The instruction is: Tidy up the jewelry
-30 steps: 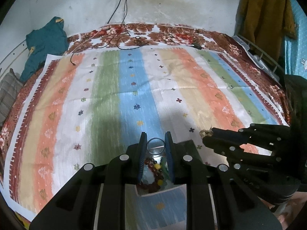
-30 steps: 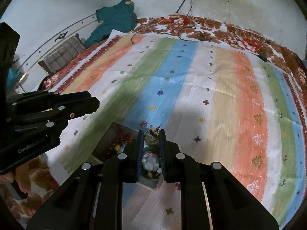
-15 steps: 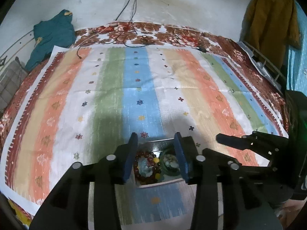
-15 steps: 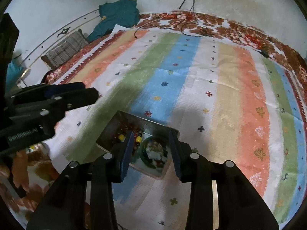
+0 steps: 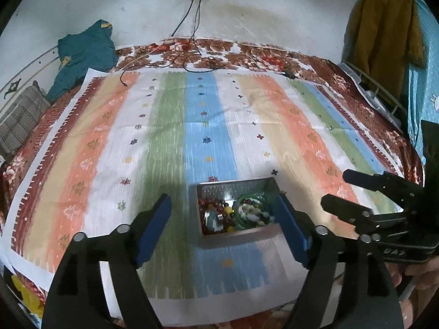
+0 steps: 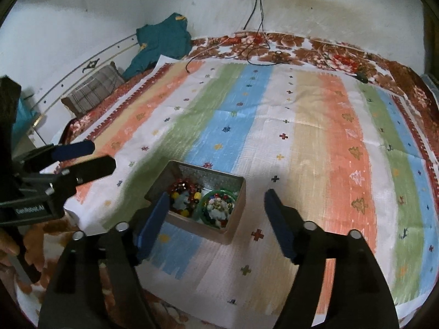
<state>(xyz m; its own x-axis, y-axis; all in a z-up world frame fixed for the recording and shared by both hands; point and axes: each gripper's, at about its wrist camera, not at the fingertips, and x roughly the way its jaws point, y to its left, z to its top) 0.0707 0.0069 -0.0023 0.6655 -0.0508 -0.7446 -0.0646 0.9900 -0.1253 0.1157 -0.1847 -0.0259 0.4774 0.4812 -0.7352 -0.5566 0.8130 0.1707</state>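
Hovering over the striped bedspread (image 5: 115, 142), the left hand-held gripper (image 5: 222, 227) is released, its blue-padded fingers (image 5: 153, 227) spread wide and holding nothing. Just ahead of it, between the fingertips and slightly toward the right one, sits the metal jewelry box (image 5: 233, 235) on the bed, open at the top. Inside the box, on the side nearer this gripper's left finger, lies a beaded bracelet (image 5: 216, 213) of dark red and yellow beads; beside it, toward the right finger, a green bangle (image 5: 253, 211) rings a heap of small mixed pieces. Further right, the right hand-held gripper (image 6: 216, 222) is also released, fingers wide apart and empty. From its own view the box (image 6: 233, 219) lies just ahead of its left finger (image 6: 153, 224), with the bracelet (image 6: 183, 194) nearest that finger and the bangle (image 6: 219, 205) toward the gap between the fingers. Neither gripper touches the box. Both grippers sit side by side at the near edge of the bed, well apart from the teal garment (image 5: 82, 54) at the far left corner.
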